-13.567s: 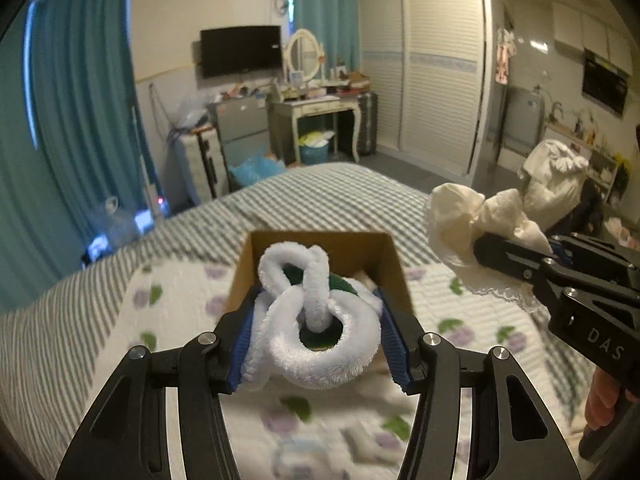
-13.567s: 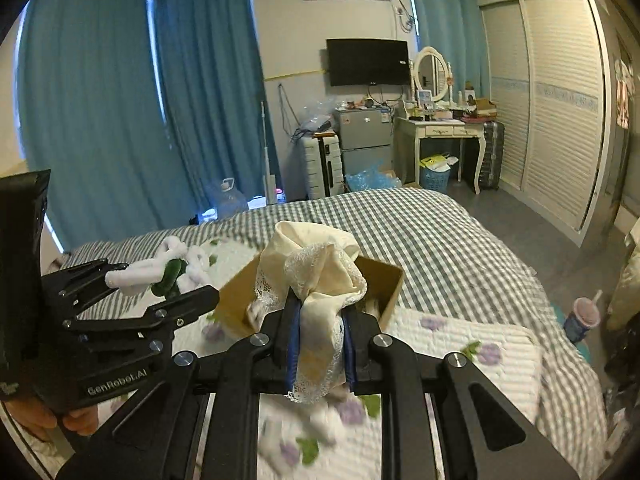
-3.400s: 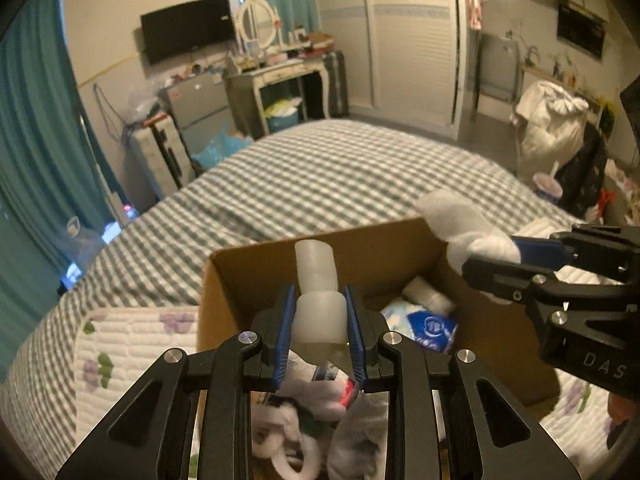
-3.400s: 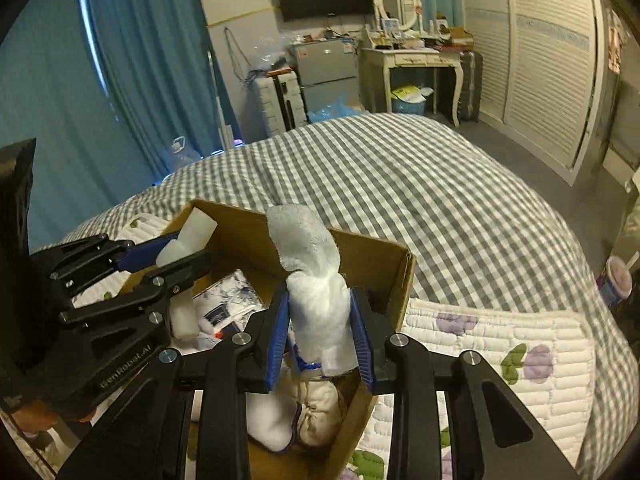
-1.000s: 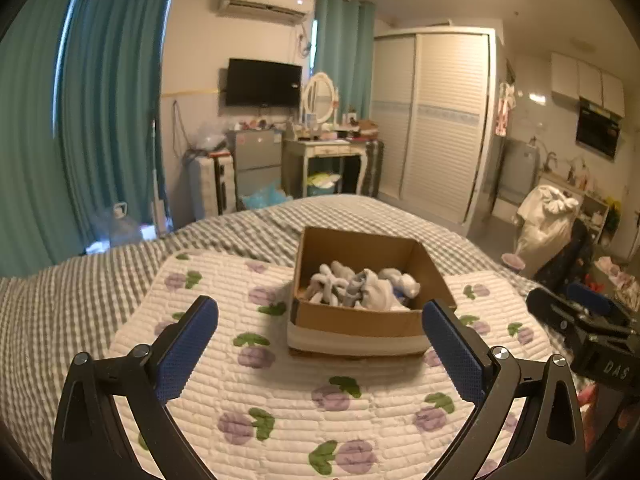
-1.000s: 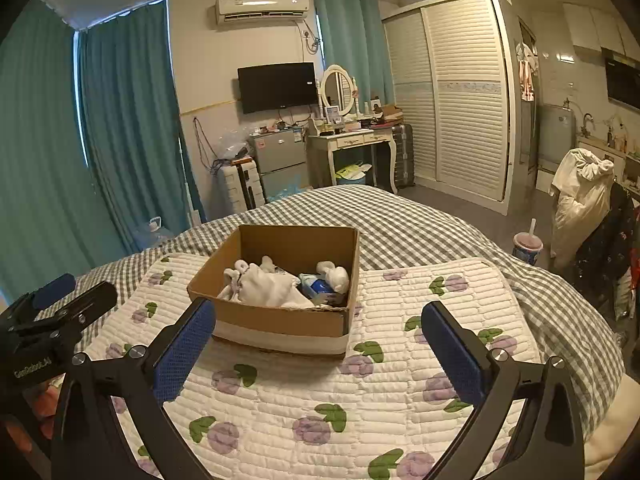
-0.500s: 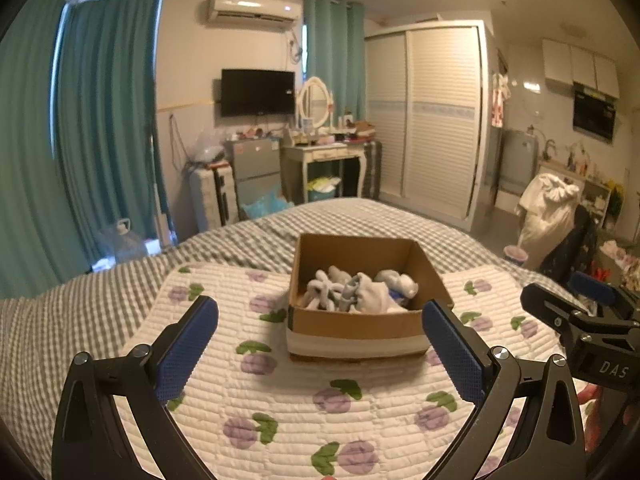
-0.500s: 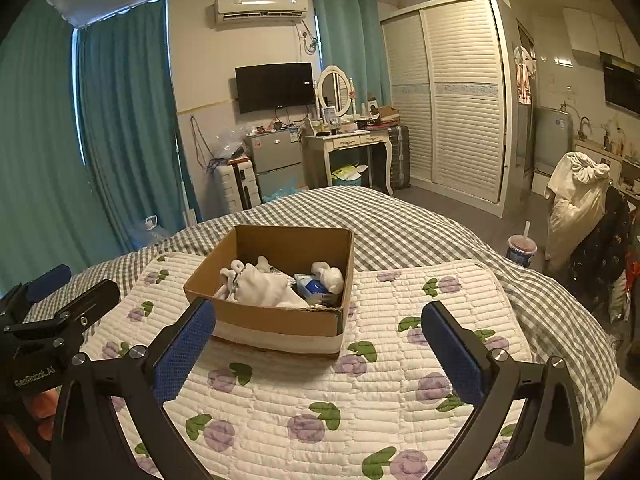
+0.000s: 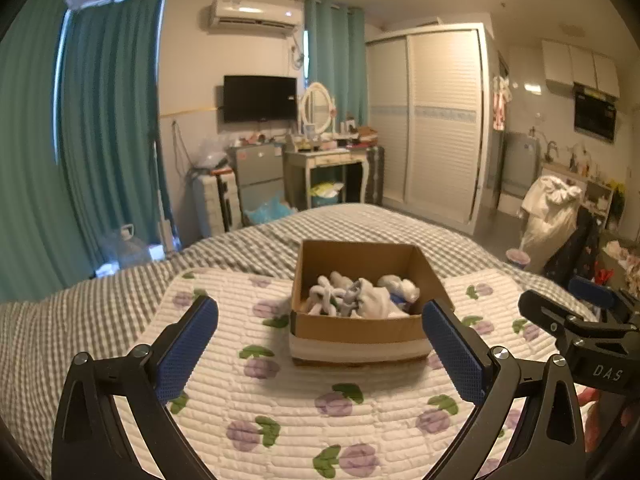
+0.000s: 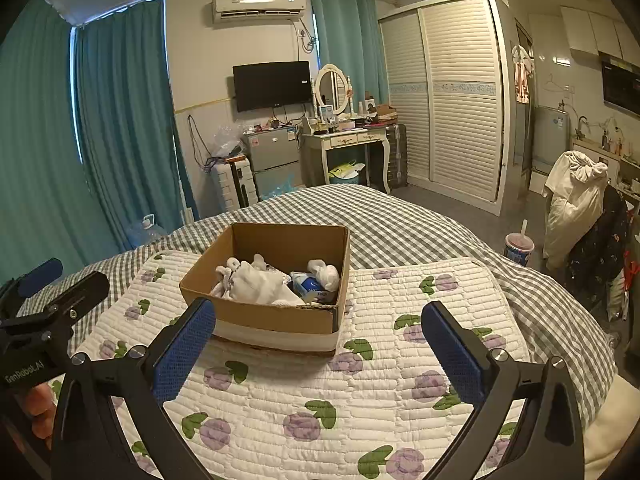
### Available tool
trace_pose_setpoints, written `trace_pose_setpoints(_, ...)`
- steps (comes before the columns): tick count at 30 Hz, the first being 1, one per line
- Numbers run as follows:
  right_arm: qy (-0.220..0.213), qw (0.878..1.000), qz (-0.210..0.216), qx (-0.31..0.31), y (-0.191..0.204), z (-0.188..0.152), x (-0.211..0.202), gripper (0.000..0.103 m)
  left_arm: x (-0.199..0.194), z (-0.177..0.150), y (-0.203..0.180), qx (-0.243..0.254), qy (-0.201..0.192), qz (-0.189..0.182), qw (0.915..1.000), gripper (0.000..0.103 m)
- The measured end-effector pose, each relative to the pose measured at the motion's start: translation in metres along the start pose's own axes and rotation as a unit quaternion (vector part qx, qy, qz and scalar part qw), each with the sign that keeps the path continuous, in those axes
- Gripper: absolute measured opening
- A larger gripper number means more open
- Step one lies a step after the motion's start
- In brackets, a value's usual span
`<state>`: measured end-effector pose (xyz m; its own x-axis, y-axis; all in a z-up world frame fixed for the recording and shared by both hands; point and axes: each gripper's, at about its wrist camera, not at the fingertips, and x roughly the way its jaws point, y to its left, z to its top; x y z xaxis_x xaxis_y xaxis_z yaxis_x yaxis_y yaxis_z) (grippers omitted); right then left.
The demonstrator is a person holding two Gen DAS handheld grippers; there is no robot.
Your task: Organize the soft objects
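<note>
Since half a second ago almost nothing has shifted: both of my grippers hang back from the cardboard box (image 9: 362, 326) with their jaws spread wide and nothing between them, and the box sits in nearly the same place in each view, only a touch lower in the left wrist view. Compared with a few seconds back the change is large, for then each gripper was clamped on a white soft piece right over the box, and now those pieces lie inside it. My left gripper (image 9: 320, 344) frames the box between its blue pads (image 9: 185, 350), well short of touching it; my right gripper (image 10: 319, 346) does the same from the other side, with the box up and to the left of centre. The box rests on the quilted pad (image 9: 280, 412) with purple flowers, which lies on the grey checked bedspread (image 10: 400, 220). Inside the box the soft things (image 10: 260, 284) form a white heap, with a blue and white packet (image 10: 308, 286) near the right wall. From the left wrist the heap is blurred and I cannot tell one piece from another; the near wall of the box hides its bottom in both views. Each gripper shows at the other's frame edge, cut off, so only part of its fingers is visible there. A bit of a hand (image 10: 38, 408) peeks out under the left tool, mostly hidden.
</note>
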<state>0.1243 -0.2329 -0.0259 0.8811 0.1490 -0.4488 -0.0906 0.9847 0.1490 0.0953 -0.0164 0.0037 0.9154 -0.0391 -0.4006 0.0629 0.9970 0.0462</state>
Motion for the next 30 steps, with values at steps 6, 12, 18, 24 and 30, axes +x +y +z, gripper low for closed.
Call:
trace_pose_setpoints(6, 0.001, 1.0, 0.001, -0.001, -0.0007, -0.0022, 0.0005, 0.103, 0.0001, 0.0, -0.0014, 0.002, 0.0, 0.0, 1.0, 0.103)
trace_pose_setpoints(12, 0.002, 1.0, 0.001, -0.001, -0.0002, -0.0031, 0.0001, 0.103, 0.0017, -0.0002, -0.0026, 0.007, 0.0, 0.0, 1.0, 0.103)
trace_pose_setpoints(18, 0.002, 1.0, 0.001, -0.001, -0.0003, -0.0035, -0.0003, 0.103, 0.0023, -0.0019, -0.0035, 0.013, 0.002, 0.002, 0.9999, 0.103)
trace_pose_setpoints(24, 0.001, 1.0, 0.001, 0.0, -0.0007, -0.0043, -0.0007, 0.103, 0.0033, -0.0039, -0.0041, 0.016, 0.006, 0.002, 0.9998, 0.103)
trace_pose_setpoints(30, 0.004, 1.0, 0.0, 0.001, -0.0022, -0.0067, -0.0011, 0.103, 0.0037, -0.0039, -0.004, 0.015, 0.006, 0.003, 0.9999, 0.103)
